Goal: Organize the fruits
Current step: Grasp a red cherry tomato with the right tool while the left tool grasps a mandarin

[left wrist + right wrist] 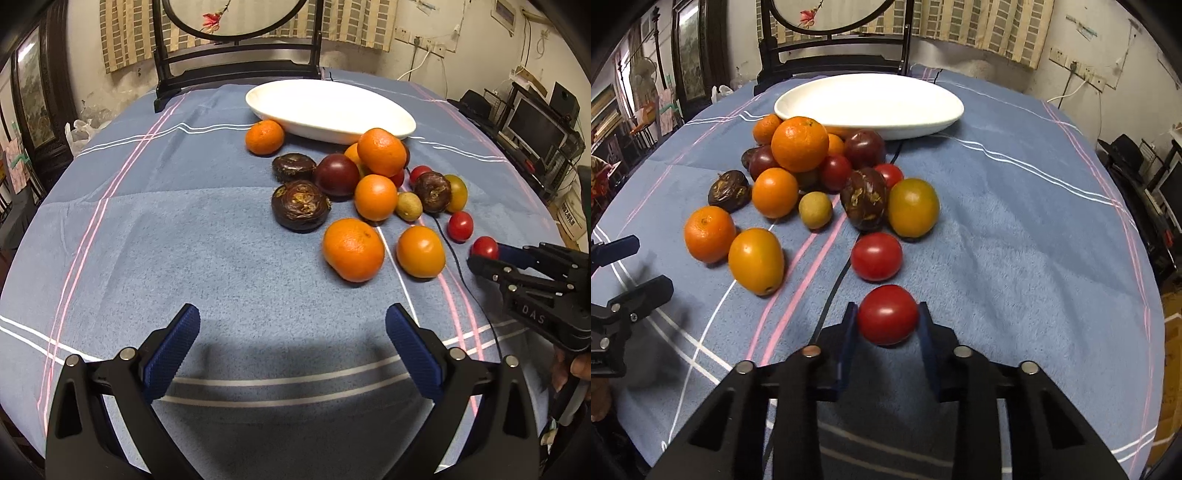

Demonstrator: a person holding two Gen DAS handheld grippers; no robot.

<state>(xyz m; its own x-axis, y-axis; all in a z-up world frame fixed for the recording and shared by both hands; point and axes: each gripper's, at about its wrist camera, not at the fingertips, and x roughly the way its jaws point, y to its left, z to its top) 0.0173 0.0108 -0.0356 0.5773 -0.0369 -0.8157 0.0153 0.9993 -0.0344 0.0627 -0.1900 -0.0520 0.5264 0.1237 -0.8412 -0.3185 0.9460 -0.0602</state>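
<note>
- Right gripper (887, 320): jaws closed on a red cherry tomato (887, 314), blue pads pressed to its left and right sides; tomato low over the blue striped tablecloth (1015, 236), at the near edge of the fruit heap.
- Tomato nearly round; long axis and pointing direction not readable.
- Left gripper (291, 332): jaws spread wide, nothing between the pads, held over bare cloth short of the fruit.
- White oval dish (871, 101): long axis lying left to right, at the far side of the heap; holds no fruit.
- Heap just in front of the dish: oranges, dark purple passion fruits, more cherry tomatoes, one small longan (815, 210).
- Second red tomato (876, 256) just beyond the gripped one.
</note>
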